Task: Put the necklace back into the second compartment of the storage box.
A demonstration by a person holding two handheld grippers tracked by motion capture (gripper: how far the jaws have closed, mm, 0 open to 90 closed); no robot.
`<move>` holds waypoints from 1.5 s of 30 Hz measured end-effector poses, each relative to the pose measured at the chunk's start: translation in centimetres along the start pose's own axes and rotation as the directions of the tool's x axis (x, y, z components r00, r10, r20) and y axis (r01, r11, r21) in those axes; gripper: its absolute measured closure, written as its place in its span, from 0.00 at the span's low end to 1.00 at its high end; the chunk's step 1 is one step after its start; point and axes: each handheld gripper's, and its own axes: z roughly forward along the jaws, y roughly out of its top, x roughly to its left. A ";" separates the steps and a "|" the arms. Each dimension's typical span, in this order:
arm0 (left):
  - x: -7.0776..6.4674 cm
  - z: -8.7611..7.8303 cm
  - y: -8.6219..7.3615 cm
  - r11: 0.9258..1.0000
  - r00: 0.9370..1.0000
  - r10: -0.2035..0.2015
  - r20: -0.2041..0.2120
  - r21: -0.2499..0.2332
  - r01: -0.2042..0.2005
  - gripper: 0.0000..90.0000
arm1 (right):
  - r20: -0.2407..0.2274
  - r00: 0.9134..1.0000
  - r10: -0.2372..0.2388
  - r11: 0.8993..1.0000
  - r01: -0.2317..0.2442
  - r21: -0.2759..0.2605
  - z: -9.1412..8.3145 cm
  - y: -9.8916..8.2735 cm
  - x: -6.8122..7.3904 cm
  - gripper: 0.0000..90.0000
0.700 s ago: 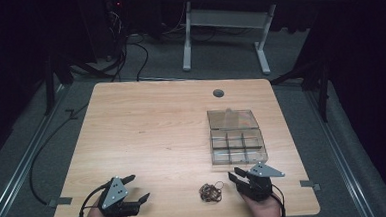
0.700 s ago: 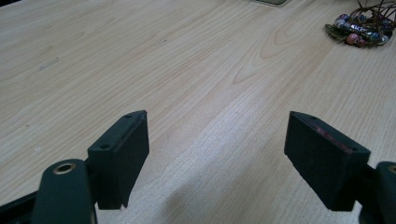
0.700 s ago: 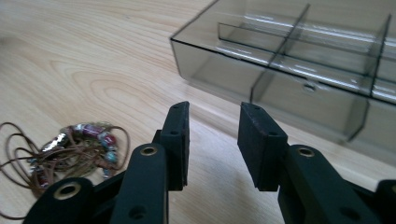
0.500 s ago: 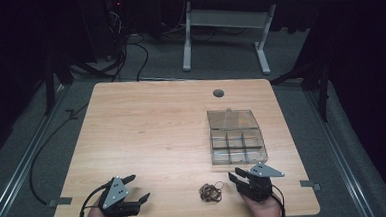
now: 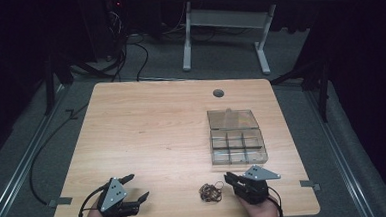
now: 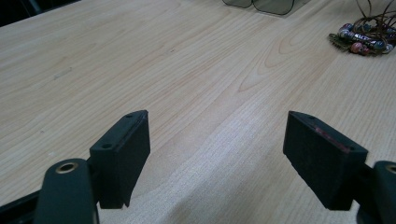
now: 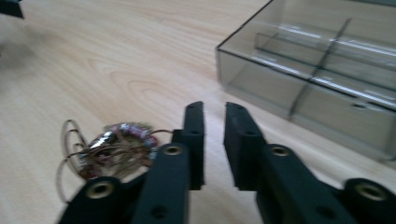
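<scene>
Bracelet (image 5: 211, 192) lies near the counter's (image 5: 152, 135) front edge; right claw (image 7: 214, 122), nearly together, must spread before straddling it. Left claw (image 6: 217, 144) waits apart.

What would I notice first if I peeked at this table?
Probably the tangle of beaded bracelets lying near the front edge of the wooden table, just left of the right claw, whose jaws are nearly together with nothing between them. Behind it sits a clear plastic box with little compartments and its lid flipped open. At the front left corner, the left claw stands wide open over bare wood.
</scene>
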 end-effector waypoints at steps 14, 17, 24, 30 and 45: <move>-0.2 -0.1 0.0 1.000 1.000 0.017 -0.007 -0.017 -0.017 0.27 | -0.139 0.982 -0.126 0.977 0.147 0.154 3.5 0.5 4.3 1.00; -0.2 0.0 0.0 1.000 1.000 0.017 -0.008 -0.014 -0.017 0.27 | -0.128 0.983 -0.130 0.974 0.151 0.166 3.7 0.4 4.4 1.00; -0.2 0.0 0.0 1.000 1.000 0.018 -0.005 -0.011 -0.018 0.27 | -0.094 0.989 -0.113 0.978 0.128 0.165 3.3 0.2 3.8 1.00; -0.3 0.0 0.0 1.000 1.000 0.024 -0.006 -0.010 -0.024 0.27 | -0.064 0.993 -0.104 0.979 0.114 0.168 2.7 -0.1 3.3 1.00; -0.1 0.0 0.0 1.000 1.000 0.010 -0.001 -0.010 -0.010 0.27 | 0.044 0.999 0.004 0.989 -0.010 0.146 0.4 -1.3 -0.1 1.00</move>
